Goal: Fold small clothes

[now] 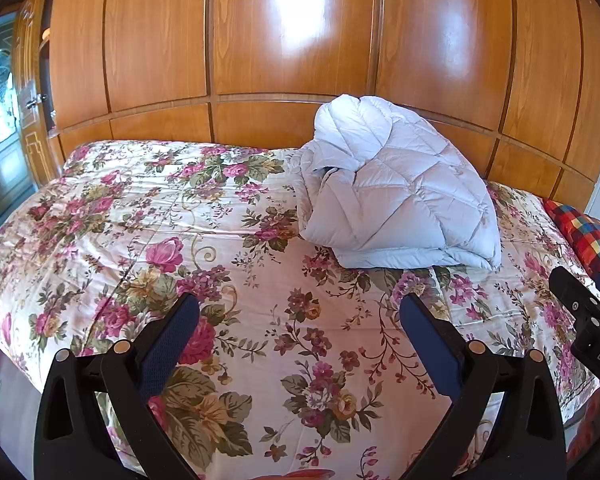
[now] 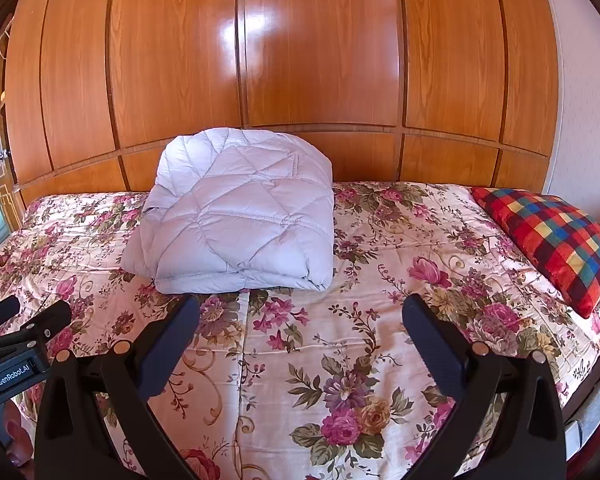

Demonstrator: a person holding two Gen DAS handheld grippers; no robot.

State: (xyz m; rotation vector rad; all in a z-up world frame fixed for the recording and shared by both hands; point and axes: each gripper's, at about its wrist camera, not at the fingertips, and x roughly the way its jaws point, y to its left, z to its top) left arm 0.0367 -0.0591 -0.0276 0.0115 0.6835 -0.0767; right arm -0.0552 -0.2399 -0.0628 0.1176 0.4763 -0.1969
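left gripper (image 1: 300,304): fingers spread wide, holding nothing, hovering above the near part of the bed.
right gripper (image 2: 300,304): fingers spread wide, empty, beside the left one.
floral bedspread (image 1: 260,340): bare in the near half; soft, loose surface.
quilted garment (image 2: 236,216): pale puffy bundle, lying mid-bed toward the wooden panel wall (image 2: 320,60), well apart from both grippers.
checked pillow (image 2: 556,236): at the right end of the bed.
risk: padded layers likely slip or spring open; a low pinch could catch the bedspread too.
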